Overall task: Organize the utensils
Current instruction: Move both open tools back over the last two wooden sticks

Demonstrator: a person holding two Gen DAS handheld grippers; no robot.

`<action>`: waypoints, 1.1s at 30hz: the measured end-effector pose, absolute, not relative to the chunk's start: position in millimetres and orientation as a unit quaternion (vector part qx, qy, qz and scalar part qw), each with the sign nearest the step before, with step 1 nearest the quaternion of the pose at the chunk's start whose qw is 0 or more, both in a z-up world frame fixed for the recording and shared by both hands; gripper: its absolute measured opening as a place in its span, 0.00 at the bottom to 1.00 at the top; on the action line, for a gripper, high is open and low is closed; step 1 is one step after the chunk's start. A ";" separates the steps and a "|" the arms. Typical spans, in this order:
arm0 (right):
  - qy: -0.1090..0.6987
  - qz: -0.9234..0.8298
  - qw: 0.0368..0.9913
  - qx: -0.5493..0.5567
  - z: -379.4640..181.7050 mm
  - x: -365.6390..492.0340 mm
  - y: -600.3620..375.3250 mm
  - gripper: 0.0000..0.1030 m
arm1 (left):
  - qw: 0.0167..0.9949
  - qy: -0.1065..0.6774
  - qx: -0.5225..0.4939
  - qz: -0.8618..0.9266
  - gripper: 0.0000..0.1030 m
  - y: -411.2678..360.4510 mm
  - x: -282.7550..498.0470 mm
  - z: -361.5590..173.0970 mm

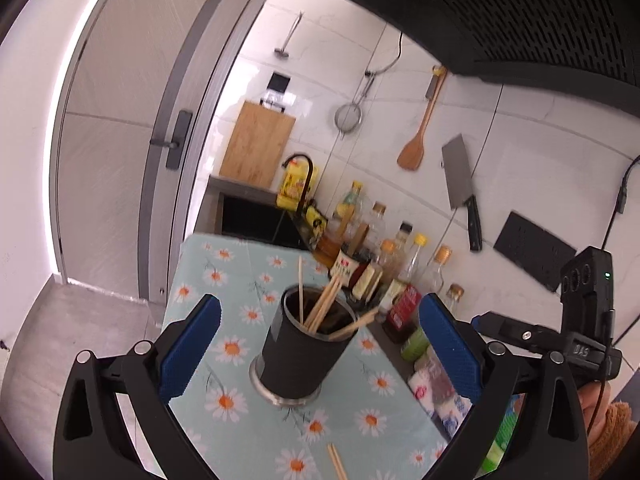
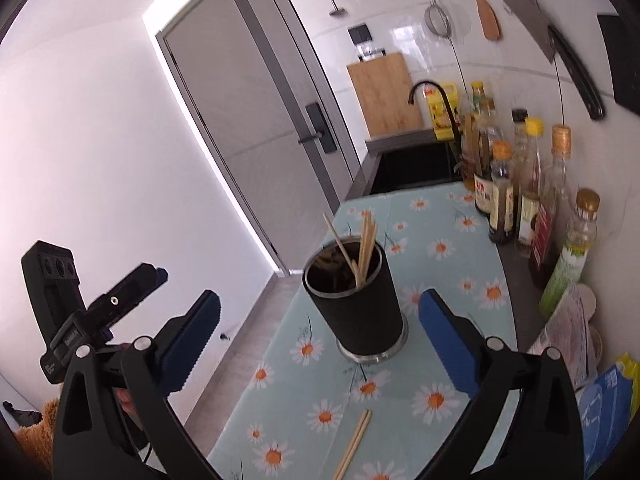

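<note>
A black utensil holder (image 1: 298, 354) with a metal base stands upright on the daisy-print tablecloth (image 1: 224, 276) and holds several wooden chopsticks (image 1: 324, 304). It also shows in the right wrist view (image 2: 356, 308). A loose pair of chopsticks (image 2: 354, 444) lies on the cloth in front of the holder, seen in the left wrist view too (image 1: 337, 462). My left gripper (image 1: 316, 346) is open and empty, its blue pads on either side of the holder and a little short of it. My right gripper (image 2: 320, 342) is open and empty, just short of the holder.
Sauce and oil bottles (image 2: 532, 184) line the wall on the right. A sink with a black tap (image 2: 434, 108) and a wooden cutting board (image 2: 384, 94) lie beyond the table. A cleaver (image 1: 462, 184), spatula and strainer hang on the wall. Packets (image 2: 604, 404) lie at the right.
</note>
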State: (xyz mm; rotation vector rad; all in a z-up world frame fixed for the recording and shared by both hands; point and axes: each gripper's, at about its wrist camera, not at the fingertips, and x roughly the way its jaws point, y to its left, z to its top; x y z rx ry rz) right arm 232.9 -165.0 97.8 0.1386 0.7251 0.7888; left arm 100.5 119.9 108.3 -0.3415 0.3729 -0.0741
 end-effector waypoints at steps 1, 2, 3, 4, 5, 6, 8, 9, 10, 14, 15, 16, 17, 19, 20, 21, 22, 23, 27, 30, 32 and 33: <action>0.374 0.367 0.850 0.056 88.9 233.3 -162.0 0.95 | 0.964 0.202 -0.167 -0.038 0.94 120.6 98.7 103.5; 0.404 0.369 0.836 0.054 78.4 233.8 -159.3 0.95 | 0.960 0.223 -0.165 -0.042 0.94 121.0 97.5 97.8; 0.430 0.368 0.823 0.054 67.2 232.7 -157.4 0.95 | 0.951 0.253 -0.167 -0.055 0.94 122.0 97.2 90.2; 0.456 0.362 0.811 0.052 57.0 232.8 -154.9 0.95 | 0.944 0.275 -0.170 -0.065 0.94 122.7 97.8 83.5; 0.483 0.361 0.796 0.053 46.0 233.2 -152.0 0.94 | 0.937 0.294 -0.173 -0.071 0.94 123.7 96.9 76.7; 0.500 0.361 0.785 0.053 37.2 232.8 -150.0 0.93 | 0.932 0.310 -0.175 -0.074 0.94 124.8 95.8 69.8; 0.540 0.344 0.767 0.046 14.5 231.9 -144.6 0.86 | 0.918 0.344 -0.181 -0.076 0.94 126.8 93.7 54.0; 0.552 0.339 0.760 0.045 7.6 232.5 -143.6 0.83 | 0.911 0.363 -0.183 -0.074 0.94 127.2 93.6 45.6; 0.570 0.327 0.752 0.043 -3.5 232.7 -142.3 0.77 | 0.904 0.378 -0.185 -0.074 0.94 127.4 94.1 38.2; 0.631 0.294 0.716 0.056 -43.7 234.5 -143.8 0.64 | 0.873 0.443 -0.184 -0.084 0.94 122.8 93.1 4.9; 0.642 0.289 0.708 0.055 -51.7 234.5 -143.0 0.62 | 0.867 0.454 -0.184 -0.089 0.94 120.9 92.6 -1.5; 0.650 0.286 0.703 0.052 -58.0 233.6 -142.1 0.55 | 0.863 0.463 -0.181 -0.087 0.94 118.8 90.2 -9.1; 0.658 0.278 0.699 0.046 -64.3 232.9 -140.8 0.49 | 0.860 0.469 -0.181 -0.085 0.94 117.9 88.5 -14.1; 0.671 0.269 0.690 0.038 -73.8 231.2 -138.2 0.46 | 0.852 0.480 -0.190 -0.083 0.94 117.4 86.4 -23.4; 0.678 0.263 0.686 0.034 -78.9 230.1 -136.8 0.44 | 0.848 0.489 -0.191 -0.078 0.94 117.1 86.7 -26.9; 0.683 0.259 0.682 0.029 -82.9 228.9 -134.5 0.43 | 0.843 0.497 -0.191 -0.074 0.94 116.4 86.4 -31.4; 0.687 0.258 0.679 0.025 -86.3 228.6 -131.7 0.41 | 0.841 0.501 -0.191 -0.071 0.94 116.1 86.0 -34.7; 0.691 0.255 0.677 0.019 -89.3 228.1 -128.9 0.40 | 0.838 0.505 -0.193 -0.068 0.94 115.3 86.5 -37.3; 0.701 0.232 0.675 -0.004 -100.2 227.0 -118.5 0.27 | 0.829 0.521 -0.194 -0.066 0.94 112.7 84.6 -48.2; 0.708 0.224 0.670 -0.013 -108.8 229.9 -112.3 0.24 | 0.825 0.528 -0.193 -0.065 0.94 110.2 82.7 -52.0; 0.708 0.223 0.670 -0.022 -111.1 229.5 -106.8 0.23 | 0.823 0.533 -0.187 -0.061 0.94 109.3 82.1 -55.0; 0.708 0.219 0.670 -0.029 -111.9 229.2 -104.1 0.21 | 0.821 0.536 -0.186 -0.057 0.94 109.3 82.0 -57.3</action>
